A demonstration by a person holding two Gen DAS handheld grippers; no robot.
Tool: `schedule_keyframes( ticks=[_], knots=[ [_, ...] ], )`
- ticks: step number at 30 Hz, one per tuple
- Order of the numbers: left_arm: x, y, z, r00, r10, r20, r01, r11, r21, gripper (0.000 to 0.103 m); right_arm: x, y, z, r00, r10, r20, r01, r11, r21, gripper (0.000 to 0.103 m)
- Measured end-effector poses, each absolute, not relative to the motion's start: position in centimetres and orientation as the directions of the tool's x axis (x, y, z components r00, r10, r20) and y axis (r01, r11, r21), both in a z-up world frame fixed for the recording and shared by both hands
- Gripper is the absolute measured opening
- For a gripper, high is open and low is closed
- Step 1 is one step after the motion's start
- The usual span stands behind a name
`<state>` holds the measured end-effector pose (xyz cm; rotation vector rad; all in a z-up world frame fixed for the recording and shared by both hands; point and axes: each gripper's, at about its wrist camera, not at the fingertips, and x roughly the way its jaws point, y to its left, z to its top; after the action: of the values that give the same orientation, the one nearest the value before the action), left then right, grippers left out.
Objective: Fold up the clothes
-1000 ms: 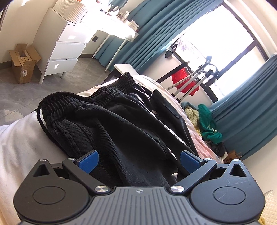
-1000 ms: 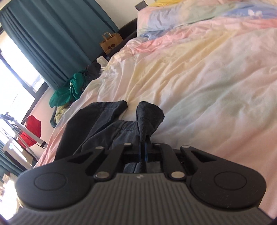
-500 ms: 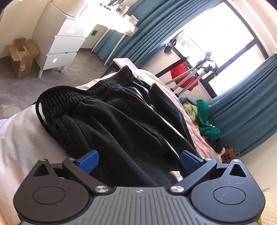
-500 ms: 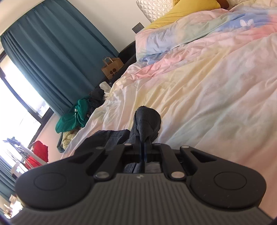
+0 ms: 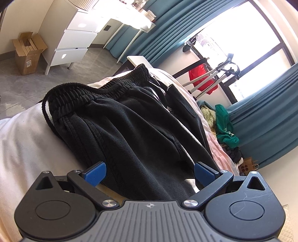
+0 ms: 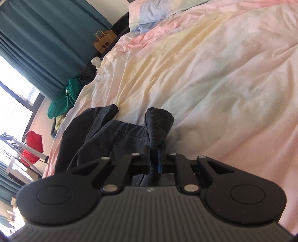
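Black trousers lie on the bed, their elastic waistband at the far end toward the floor. My left gripper is open, its blue pads on either side of the trouser cloth close below it. In the right wrist view the same dark trousers lie on the pastel bedcover. My right gripper is shut on a ribbed cuff, which stands up above the pads.
A white drawer unit and a cardboard box stand on the floor beyond the bed. A clothes pile and a paper bag sit beside the bed near teal curtains. Pillows lie at the bed head.
The left gripper has edged a little further over the trousers and stays open. The right gripper, still shut on the cuff, rose and tilted up, then came back down toward the bedcover.
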<state>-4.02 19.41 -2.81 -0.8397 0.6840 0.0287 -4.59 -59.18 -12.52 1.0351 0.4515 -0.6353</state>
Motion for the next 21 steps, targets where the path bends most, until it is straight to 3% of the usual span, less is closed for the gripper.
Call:
schedule_keyframes(
  ticks=[2,3,12,16,17,19,21],
  knots=[
    [-4.2,19.7,-3.2,0.783,-0.248,-0.57,-0.296,0.658,-0.692,0.102,-4.9,-59.1,-13.0,0.757,-0.229,-0.613,0.653,0.32,0.686,0.049],
    [-4.1,19.8,-3.3,0.78,-0.254,-0.572,-0.299,0.651,-0.697,0.102,-5.1,-59.0,-13.1,0.761,-0.219,-0.611,0.648,0.302,0.699,0.052],
    [-2.5,20.4,-6.6,0.701,-0.195,-0.686,-0.481,0.581,-0.656,0.099,-4.1,-57.6,-13.1,0.73,-0.198,-0.654,0.679,0.309,0.665,0.05],
    [-1.4,21.9,-7.4,0.732,-0.191,-0.654,-0.494,0.513,-0.702,0.097,-3.6,-57.6,-13.4,0.736,-0.198,-0.647,0.673,0.315,0.669,0.035],
    [-1.0,22.2,-7.6,0.739,-0.199,-0.643,-0.489,0.499,-0.716,0.091,-3.6,-57.7,-13.5,0.741,-0.203,-0.641,0.669,0.31,0.676,0.026],
    [-0.5,22.6,-8.0,0.742,-0.204,-0.638,-0.489,0.486,-0.724,0.083,-3.6,-57.8,-13.6,0.75,-0.216,-0.625,0.66,0.295,0.691,0.019],
    [-0.3,22.7,-8.2,0.741,-0.19,-0.644,-0.495,0.492,-0.716,0.064,-3.6,-57.8,-13.4,0.76,-0.234,-0.606,0.65,0.287,0.704,0.012]
  ],
)
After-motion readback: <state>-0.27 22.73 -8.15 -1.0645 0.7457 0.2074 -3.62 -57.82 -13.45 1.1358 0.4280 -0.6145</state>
